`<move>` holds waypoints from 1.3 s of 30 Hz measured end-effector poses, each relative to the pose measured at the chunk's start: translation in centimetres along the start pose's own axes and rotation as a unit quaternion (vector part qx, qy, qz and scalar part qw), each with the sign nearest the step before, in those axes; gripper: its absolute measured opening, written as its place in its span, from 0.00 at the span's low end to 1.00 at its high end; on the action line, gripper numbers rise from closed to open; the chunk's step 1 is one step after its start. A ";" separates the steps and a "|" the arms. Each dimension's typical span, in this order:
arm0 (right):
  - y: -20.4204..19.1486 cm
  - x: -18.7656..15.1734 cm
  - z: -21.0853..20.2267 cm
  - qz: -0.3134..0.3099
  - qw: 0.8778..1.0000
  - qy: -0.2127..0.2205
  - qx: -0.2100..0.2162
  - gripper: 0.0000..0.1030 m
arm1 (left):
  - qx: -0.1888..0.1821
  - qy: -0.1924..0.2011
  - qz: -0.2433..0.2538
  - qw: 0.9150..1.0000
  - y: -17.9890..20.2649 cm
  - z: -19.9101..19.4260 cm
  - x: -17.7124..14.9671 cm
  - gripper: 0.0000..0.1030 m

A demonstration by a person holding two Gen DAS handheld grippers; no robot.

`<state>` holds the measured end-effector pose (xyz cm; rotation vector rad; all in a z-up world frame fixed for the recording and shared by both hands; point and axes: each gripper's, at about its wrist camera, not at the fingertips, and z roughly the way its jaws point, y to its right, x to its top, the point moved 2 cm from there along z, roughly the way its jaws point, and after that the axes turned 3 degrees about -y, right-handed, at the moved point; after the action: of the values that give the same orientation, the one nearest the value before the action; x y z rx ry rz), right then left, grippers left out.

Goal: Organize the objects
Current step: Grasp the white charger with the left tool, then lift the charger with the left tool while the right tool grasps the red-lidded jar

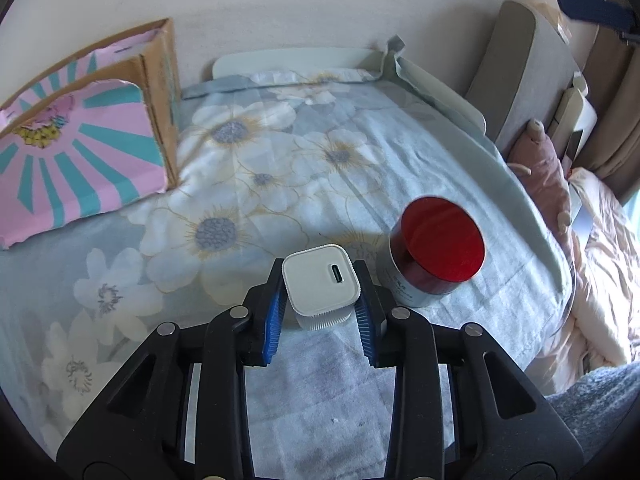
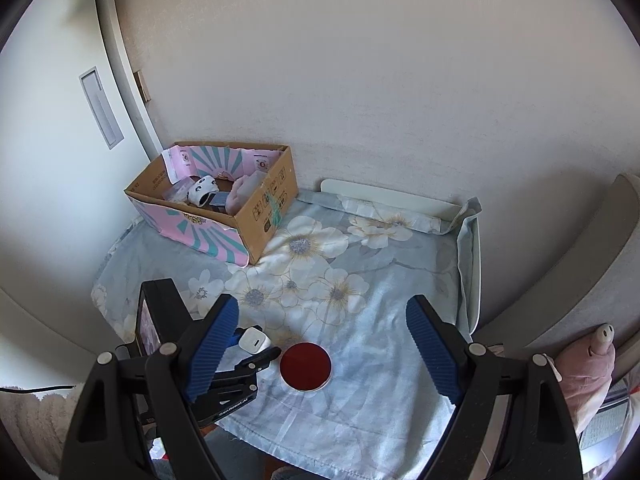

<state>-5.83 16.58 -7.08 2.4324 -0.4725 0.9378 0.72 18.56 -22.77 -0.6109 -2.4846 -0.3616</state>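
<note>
The white charger (image 1: 320, 282) sits pinched in the left gripper (image 1: 320, 312), just beside the red-lidded tin (image 1: 434, 248). The cardboard box (image 2: 224, 204) lies well beyond. The right gripper (image 2: 324, 344) hangs open, empty, above the tin. The charger's smooth sides could slip from the pads, or knock the tin.

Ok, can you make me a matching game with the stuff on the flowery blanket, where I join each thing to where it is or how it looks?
Things:
1. white charger
2. red-lidded can
3. cardboard box
4. right claw

Places or states:
A. open, with nothing between its pads
B. squeezed in the left claw
C. by the wall, with things inside
D. standing on the blanket beside the charger

Pairs: 1-B, 2-D, 3-C, 4-A
</note>
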 end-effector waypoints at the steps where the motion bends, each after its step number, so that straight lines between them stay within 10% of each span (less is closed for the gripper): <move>1: 0.0 0.0 0.0 0.001 1.000 0.001 0.001 0.81 | -0.001 0.004 -0.003 1.000 -0.2 -0.4 0.1 0.28; 29: -3.2 0.4 -1.0 0.083 0.996 0.015 -0.015 0.81 | 0.064 0.129 -0.081 0.986 -8.8 -24.0 6.8 0.28; 39: -1.9 -5.1 7.4 0.111 0.987 -0.107 -0.043 0.81 | 0.052 0.120 -0.085 0.988 -11.7 -24.0 6.0 0.28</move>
<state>-4.60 14.79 -16.00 2.4467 -0.8586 0.7274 1.18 1.58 -1.31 -0.2943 -2.3116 -0.3448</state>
